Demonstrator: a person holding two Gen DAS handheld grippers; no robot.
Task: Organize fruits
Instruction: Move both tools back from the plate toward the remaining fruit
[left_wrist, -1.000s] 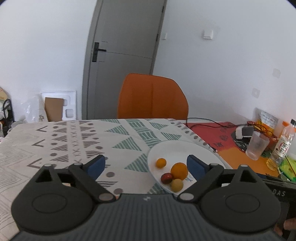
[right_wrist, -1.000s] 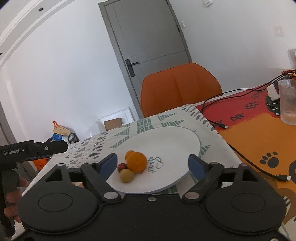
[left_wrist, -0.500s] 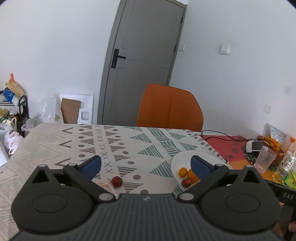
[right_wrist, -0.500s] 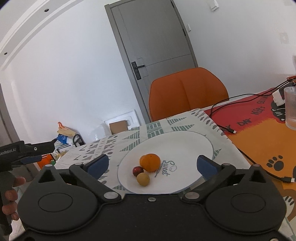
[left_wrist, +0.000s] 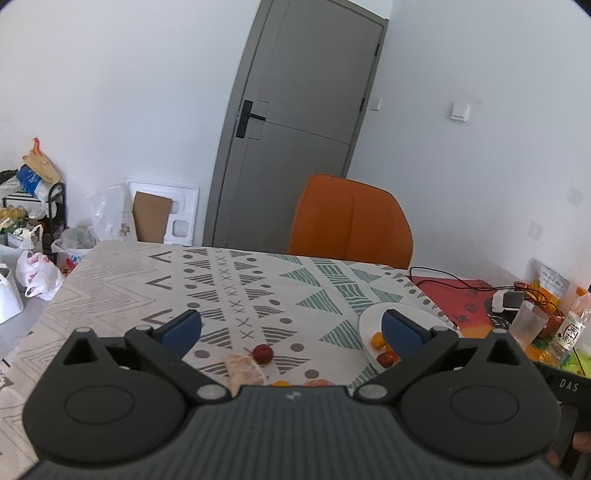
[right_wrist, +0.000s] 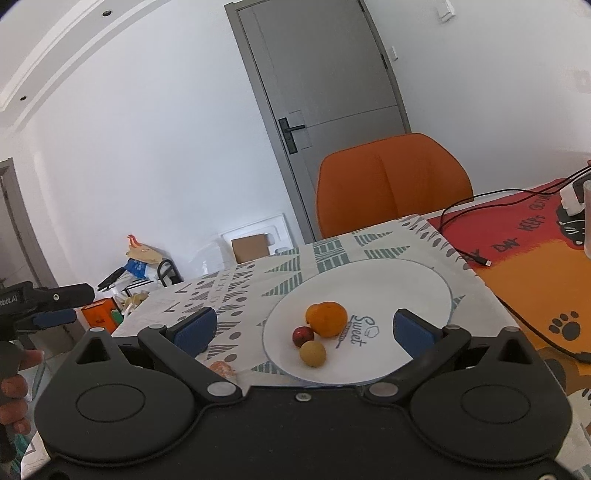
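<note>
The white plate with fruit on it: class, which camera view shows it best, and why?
The right wrist view: the whole white plate shows, with its "Sweet" lettering and fruit. The left wrist view shows only part of it, behind a blue finger.

On the white round plate (right_wrist: 388, 288) a large orange (right_wrist: 327, 318) sits behind a small red fruit (right_wrist: 303, 335) and a yellowish round fruit (right_wrist: 313, 353). Left of the plate, another small red fruit (left_wrist: 263, 353) lies on the patterned-cloth surface (left_wrist: 258, 288). An orange chair (left_wrist: 351, 221) stands behind.
</note>
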